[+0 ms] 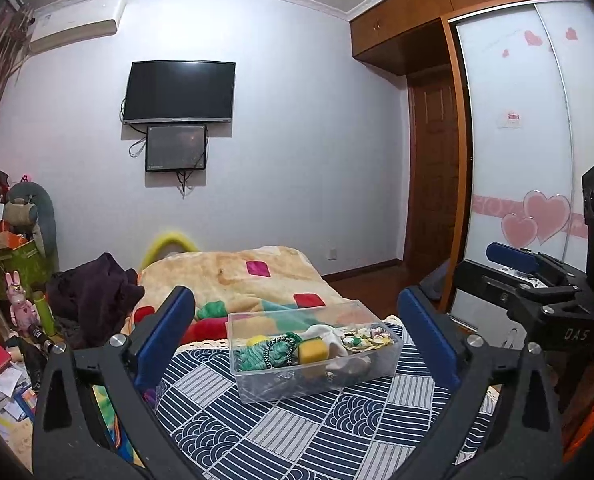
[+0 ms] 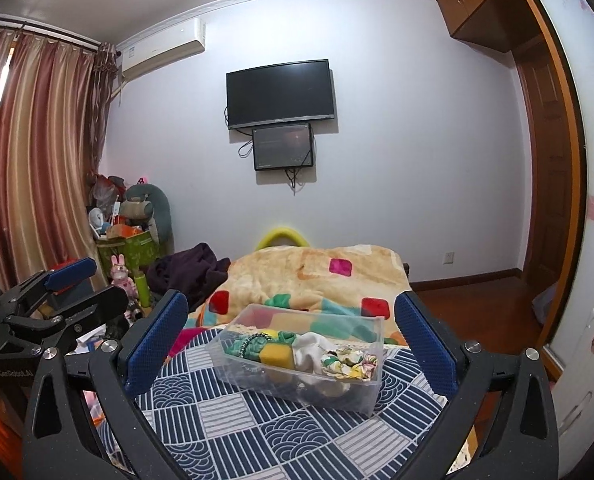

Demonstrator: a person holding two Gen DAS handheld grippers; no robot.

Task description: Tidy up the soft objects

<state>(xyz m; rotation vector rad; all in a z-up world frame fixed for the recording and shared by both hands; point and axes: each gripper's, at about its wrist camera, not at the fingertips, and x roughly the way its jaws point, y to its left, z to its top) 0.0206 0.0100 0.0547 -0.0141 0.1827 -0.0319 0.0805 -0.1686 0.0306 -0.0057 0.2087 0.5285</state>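
A clear plastic box (image 1: 317,354) sits on a blue and white patterned cloth (image 1: 297,432) at the near end of the bed, and everything else is placed from it. Inside the box lie a green knitted piece (image 1: 257,358), a yellow sponge (image 1: 314,352), a white cloth (image 1: 333,338) and a flowered scrunchie (image 1: 367,338), all packed close together. Beyond the box spreads a beige blanket (image 1: 233,276) with coloured squares. On the far wall, above and behind the box, hangs a television (image 1: 179,92) with a smaller screen (image 1: 176,148) just under it.

The left gripper (image 1: 297,332) hovers in front of the box with its blue fingers (image 1: 169,332) wide apart, holding nothing. The right gripper (image 2: 293,340) is likewise before the box, fingers (image 2: 425,340) spread wide and empty. Each gripper shows at the edge of the other's view, to the side of the box.
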